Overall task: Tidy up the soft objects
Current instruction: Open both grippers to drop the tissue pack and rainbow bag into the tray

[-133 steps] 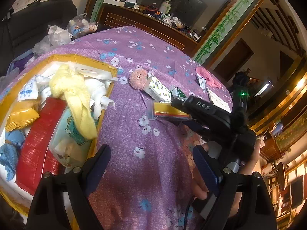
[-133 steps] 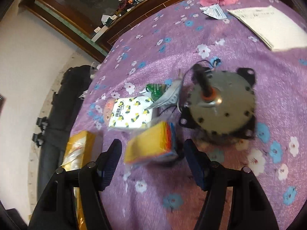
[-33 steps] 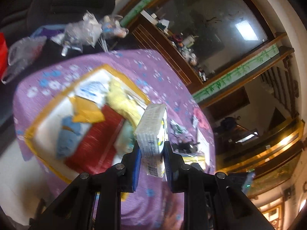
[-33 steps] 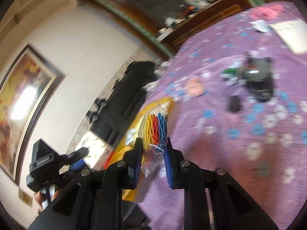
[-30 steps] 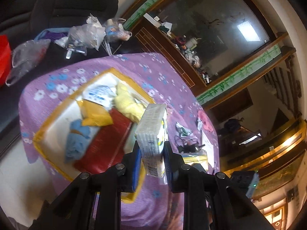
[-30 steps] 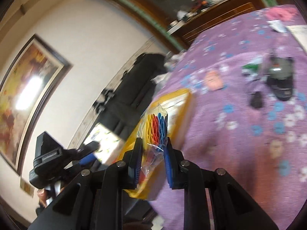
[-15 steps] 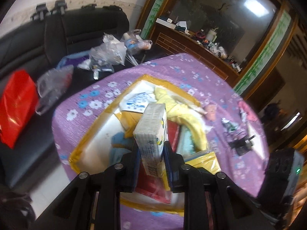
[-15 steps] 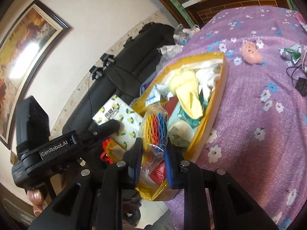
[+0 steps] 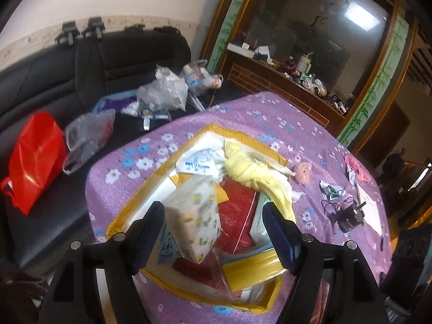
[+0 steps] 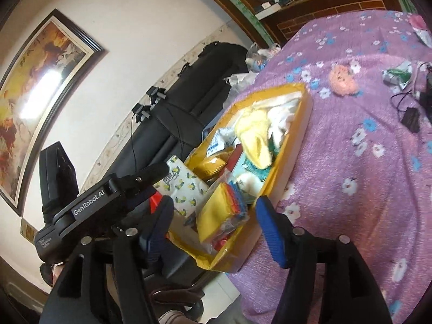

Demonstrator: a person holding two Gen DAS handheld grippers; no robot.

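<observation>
Now the left hand-held gripper [image 9: 213,225] is standing with its jaws spread, having just been opening, and the lemon-print tissue pack [image 9: 193,216] is sitting tilted between them over the yellow-rimmed box [image 9: 252,266], near the left pad, with a gap to the right pad. The right hand-held gripper [image 10: 214,222] is likewise open, its jaws just having been widening, with the bag of coloured cloths [image 10: 220,214] lying loose between them at the box's near end. Both packs are landing on a crowded heap: a red packet [image 9: 239,213], a yellow towel [image 9: 253,174] and a white sachet [image 9: 198,162] are filling the box. It is sitting at the desk's [image 9: 297,124] edge nearest the black sofa [image 9: 89,67]. Farther along the purple floral cloth, a pink plush [image 9: 302,172], a green wrapper [image 9: 332,190] and a small motor [image 9: 348,218] are lying well apart from the box.
</observation>
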